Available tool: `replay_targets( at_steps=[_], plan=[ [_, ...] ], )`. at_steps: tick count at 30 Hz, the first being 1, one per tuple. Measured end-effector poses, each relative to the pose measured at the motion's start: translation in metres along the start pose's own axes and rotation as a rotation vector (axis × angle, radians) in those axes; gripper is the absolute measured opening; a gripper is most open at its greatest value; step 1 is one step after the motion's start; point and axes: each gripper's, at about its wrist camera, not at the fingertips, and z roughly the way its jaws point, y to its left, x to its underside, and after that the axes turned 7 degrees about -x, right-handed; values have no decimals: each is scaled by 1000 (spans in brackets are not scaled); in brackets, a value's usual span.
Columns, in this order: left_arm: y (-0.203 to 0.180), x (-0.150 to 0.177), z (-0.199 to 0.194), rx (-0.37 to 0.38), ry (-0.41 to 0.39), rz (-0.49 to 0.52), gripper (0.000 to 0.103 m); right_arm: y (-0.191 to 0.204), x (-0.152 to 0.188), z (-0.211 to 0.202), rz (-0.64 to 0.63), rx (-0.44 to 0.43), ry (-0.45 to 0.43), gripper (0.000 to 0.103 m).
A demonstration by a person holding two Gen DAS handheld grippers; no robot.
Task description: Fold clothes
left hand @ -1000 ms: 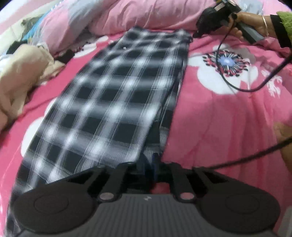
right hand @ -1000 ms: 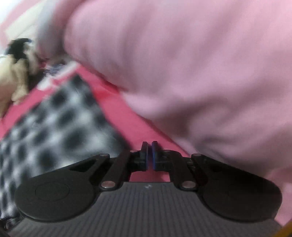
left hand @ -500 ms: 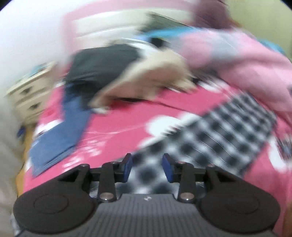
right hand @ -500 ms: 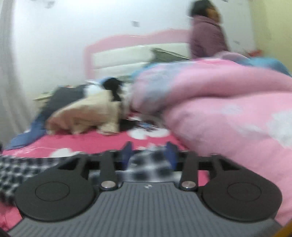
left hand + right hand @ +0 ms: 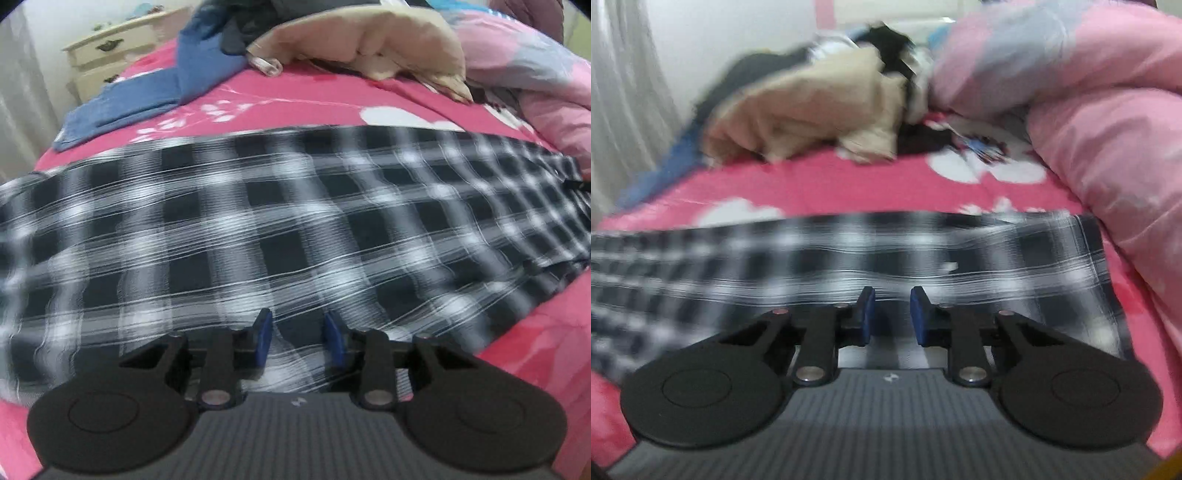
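Note:
A black-and-white plaid garment [image 5: 295, 221] lies flat in a long band across the pink flowered bedsheet [image 5: 295, 103]. My left gripper [image 5: 298, 338] hovers over its near edge, tilted down. Its blue pads [image 5: 263, 338] stand apart and are closing, with only flat cloth behind the gap and nothing pinched. In the right wrist view the same plaid garment [image 5: 849, 251] runs left to right. My right gripper [image 5: 893, 315] is above its near edge close to the right end, jaws apart and closing, gripping nothing.
A heap of beige clothing [image 5: 369, 44] and dark clothes lies at the far side of the bed, with a blue garment [image 5: 147, 96] to its left. A bulky pink quilt [image 5: 1089, 110] rises at the right. A cream nightstand [image 5: 110, 51] and pale curtain [image 5: 624, 92] stand beyond.
Both grippers swung round from the garment's ends to face its long side. The left let go of the plaid edge and opened. The right opened wide, then narrowed.

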Motion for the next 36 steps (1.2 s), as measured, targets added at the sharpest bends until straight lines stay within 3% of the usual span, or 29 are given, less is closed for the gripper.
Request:
replay_targets(
  at_steps=[3,5,8,11,13,16,20,24,27,29,31,33,36],
  plan=[
    [5,0,-3,-15,-5,-34,33,-40,-1,2,162,59,-37,7],
    [6,-1,-5,-42,-21,-46,37,-46,-9,-14,195,56,-96,10],
    [11,3,-2,-76,-20,-43,38,-39,-19,-3,133,-15,-64,9],
    [19,5,-1,-85,-18,-54,40,-57,-26,34,166,65,-36,5],
    [22,5,-2,-91,-15,-66,40,-79,-31,30,285,128,-113,5],
    [25,5,-3,-115,-13,-64,40,-81,-31,3,324,128,-187,11],
    [34,8,-8,-144,1,-84,40,-34,-9,-36,232,-105,-128,11],
    [39,11,-10,-171,15,-48,40,42,21,-56,-25,-357,-11,10],
    [43,12,-9,-189,20,-8,40,68,44,-45,-251,-323,131,9],
    [47,11,-11,-207,22,4,40,50,53,-36,-262,-199,208,2],
    [51,11,-15,-223,18,-4,39,29,37,-48,-102,-156,181,0],
    [53,13,-18,-232,15,-1,39,41,24,-64,-155,-64,126,6],
    [56,18,-17,-232,21,1,40,84,15,-71,-264,-200,107,6]
  ],
)
